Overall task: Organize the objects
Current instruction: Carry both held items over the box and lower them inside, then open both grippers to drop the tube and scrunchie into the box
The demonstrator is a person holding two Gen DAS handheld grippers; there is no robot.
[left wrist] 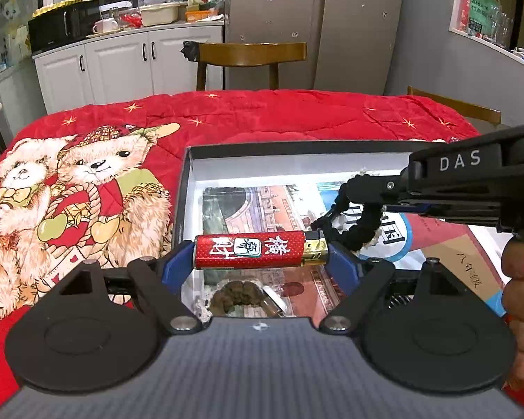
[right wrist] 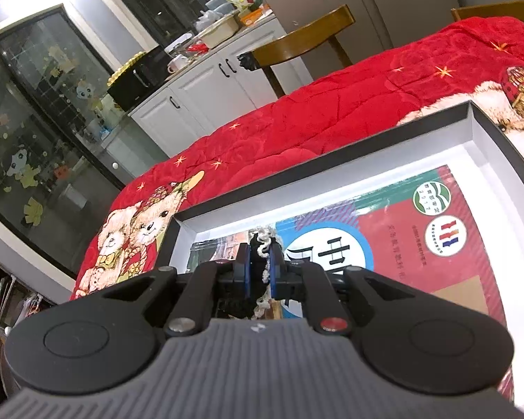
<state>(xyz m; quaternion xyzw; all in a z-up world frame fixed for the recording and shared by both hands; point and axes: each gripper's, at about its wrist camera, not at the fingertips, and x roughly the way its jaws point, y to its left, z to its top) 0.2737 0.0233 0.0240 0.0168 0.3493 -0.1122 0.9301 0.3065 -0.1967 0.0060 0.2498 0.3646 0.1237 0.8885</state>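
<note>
A kitchen is showing at the far side, with white cabinets [left wrist: 122, 63], a black microwave [left wrist: 63, 26] and a wooden chair [left wrist: 249, 57]; nearer, a red quilt [left wrist: 262, 115] printed with teddy bears is covering the desk; a shallow box [left wrist: 188, 181] with dark rims and white inner walls is lying open on the quilt, and printed books [right wrist: 419, 244] are lying flat on its floor.

The left gripper [left wrist: 260, 255] is hanging over the box's near left part; its blue pads are pressing on the two ends of a red lighter [left wrist: 251, 251], which is lying crosswise between them with its gold metal head to the right; below the lighter, a brown lumpy item [left wrist: 235, 295] is resting in the box.

The right gripper [right wrist: 260, 265] is reaching in from the right over the box; its pads are standing close together, clamping a black braided band [left wrist: 364, 223] with cream lace trim; the band is looping down just beside the lighter's head; a hand [left wrist: 522, 300] is gripping the right gripper's handle.
</note>
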